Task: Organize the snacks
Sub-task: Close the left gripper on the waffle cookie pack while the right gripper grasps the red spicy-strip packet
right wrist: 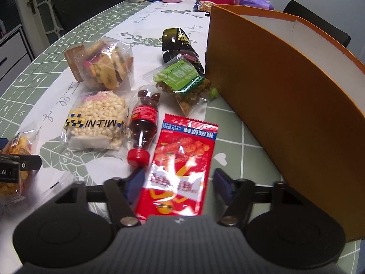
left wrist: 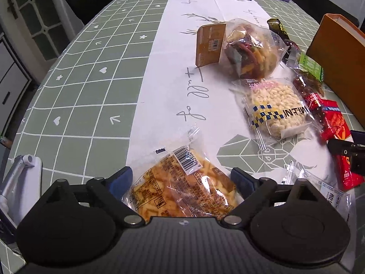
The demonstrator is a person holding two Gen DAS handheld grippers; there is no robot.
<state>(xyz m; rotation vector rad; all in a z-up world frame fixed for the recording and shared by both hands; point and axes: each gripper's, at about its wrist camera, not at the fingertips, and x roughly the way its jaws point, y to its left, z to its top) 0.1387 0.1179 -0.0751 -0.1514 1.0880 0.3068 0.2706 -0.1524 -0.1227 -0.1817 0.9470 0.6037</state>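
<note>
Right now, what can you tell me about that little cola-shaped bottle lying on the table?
The small bottle is clear plastic shaped like a cola bottle, filled with dark round candies that look like chocolate. It has a red label around its middle and a red cap. It lies on its side on the tablecloth, cap toward the camera, between the puffed-grain packet and the red snack packet, whose edge it seems to touch.
</note>
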